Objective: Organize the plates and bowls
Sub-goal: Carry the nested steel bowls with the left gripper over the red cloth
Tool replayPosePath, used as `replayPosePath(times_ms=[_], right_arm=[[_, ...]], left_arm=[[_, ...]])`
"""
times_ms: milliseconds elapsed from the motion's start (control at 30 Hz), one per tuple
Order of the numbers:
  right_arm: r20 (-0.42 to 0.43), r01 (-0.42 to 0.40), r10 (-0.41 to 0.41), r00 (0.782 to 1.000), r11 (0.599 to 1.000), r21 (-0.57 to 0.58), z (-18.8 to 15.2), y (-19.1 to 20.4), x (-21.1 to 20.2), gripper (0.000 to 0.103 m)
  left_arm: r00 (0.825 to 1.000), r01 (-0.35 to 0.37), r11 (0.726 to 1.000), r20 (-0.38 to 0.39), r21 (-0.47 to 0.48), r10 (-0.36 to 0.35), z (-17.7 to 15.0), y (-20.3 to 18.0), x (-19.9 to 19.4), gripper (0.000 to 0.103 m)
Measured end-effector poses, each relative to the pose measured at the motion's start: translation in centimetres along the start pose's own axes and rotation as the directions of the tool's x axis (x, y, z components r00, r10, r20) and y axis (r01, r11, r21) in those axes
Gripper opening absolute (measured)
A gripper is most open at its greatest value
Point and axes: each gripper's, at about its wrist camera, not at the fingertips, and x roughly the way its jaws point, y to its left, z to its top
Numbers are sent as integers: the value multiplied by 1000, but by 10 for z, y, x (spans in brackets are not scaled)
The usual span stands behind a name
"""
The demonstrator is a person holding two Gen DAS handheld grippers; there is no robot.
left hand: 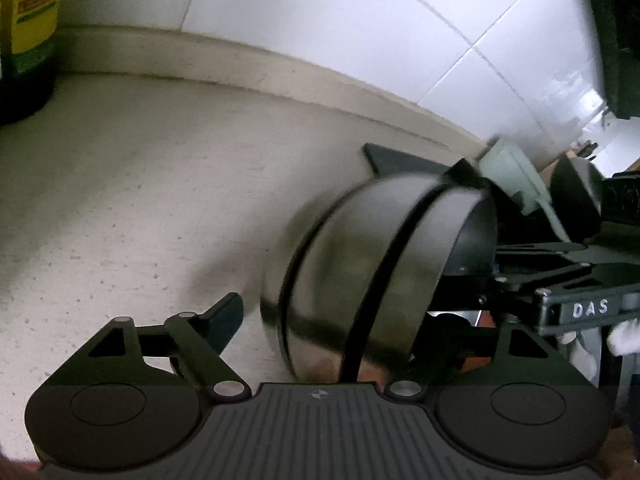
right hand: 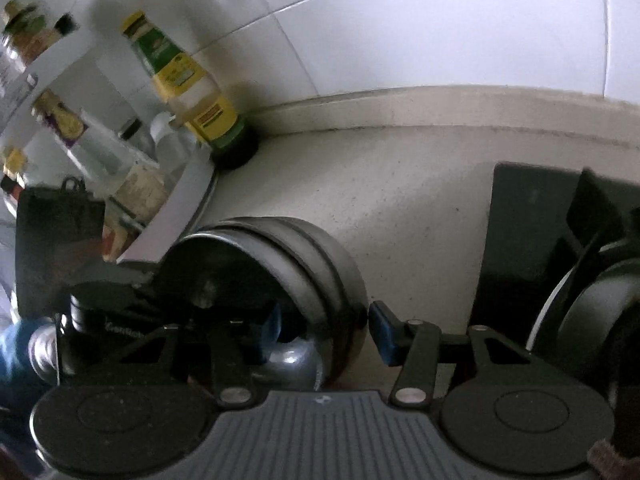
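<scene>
At the far left of the left wrist view a dark bottle (left hand: 26, 40) stands on the pale speckled counter (left hand: 140, 200), its yellow and green label too blurred to read. The left tongs (left hand: 332, 332) are spread wide around the stacked steel bowls (left hand: 372, 272), which are tipped on their side; one finger (left hand: 224, 316) shows clear to the left of them, not touching, while the other is hidden behind the bowls, so I cannot tell whether anything is gripped. Behind the bowls a black rack (left hand: 400, 158) sits on the counter near the white tiled wall (left hand: 360, 40). To the right, the other tool carries the white letters "DAS" (left hand: 590, 309).

In the right wrist view, a white tiered shelf (right hand: 176, 216) at the left holds several bottles with unreadable labels. A yellow and green bottle (right hand: 192, 92) stands in the corner where a cream upstand meets the tiles. Below it the bowls (right hand: 280, 280) lie on their side, open mouth to the left. The right tongs (right hand: 328, 324) straddle the bowl wall, one finger inside and the blue-tipped finger (right hand: 384, 332) just outside it, with a small gap showing; whether they clamp it I cannot tell. At the right the black rack (right hand: 528, 220) holds dark dishes (right hand: 592, 312) upright.
</scene>
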Motion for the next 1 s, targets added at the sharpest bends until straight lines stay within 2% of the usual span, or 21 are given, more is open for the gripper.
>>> replayPosePath(times_ms=[100,167,233,333,400,500,567,667,733,833,933,1000], right_arm=[[-29,11,-9,1000,999,47,3,-9,13,46],[-45,-5,10,999,994,113,6,-19,21,45],[-41,-40,48,998,983,179,12,-27,25,39],[-22,-72,81,996,957,281,22,-37,28,39],[-33,-105,122,992,937,332,31,-41,33,40],[-14,-110,120,993,943,314,46,-40,38,40],[-2,-114,121,993,940,322,54,-41,41,39],[-6,-124,137,991,911,394,64,-48,53,39],[-18,-111,130,991,902,417,76,-52,63,39],[-32,-73,93,995,916,395,90,-46,73,40],[-33,-89,115,993,897,434,93,-52,79,43],[-19,-96,112,994,917,387,93,-51,79,43]], left_arm=[[999,-38,999,7,30,38,4,-1,0,86],[999,-35,999,9,11,35,10,4,1,86],[1000,-22,998,6,-56,22,21,12,2,86],[1000,3,990,-13,-140,-5,37,29,2,86],[1000,-4,988,-14,-151,2,47,33,2,87],[1000,-28,991,-15,-128,26,56,37,2,88],[998,-2,987,-55,-158,-7,59,43,5,89],[998,-2,978,-54,-208,-9,68,46,6,86],[998,-39,980,-47,-196,31,76,44,7,86],[997,-73,983,-34,-170,68,77,47,0,88],[992,-125,987,10,-96,127,70,43,-9,92],[994,-112,987,2,-111,113,65,44,-10,91]])
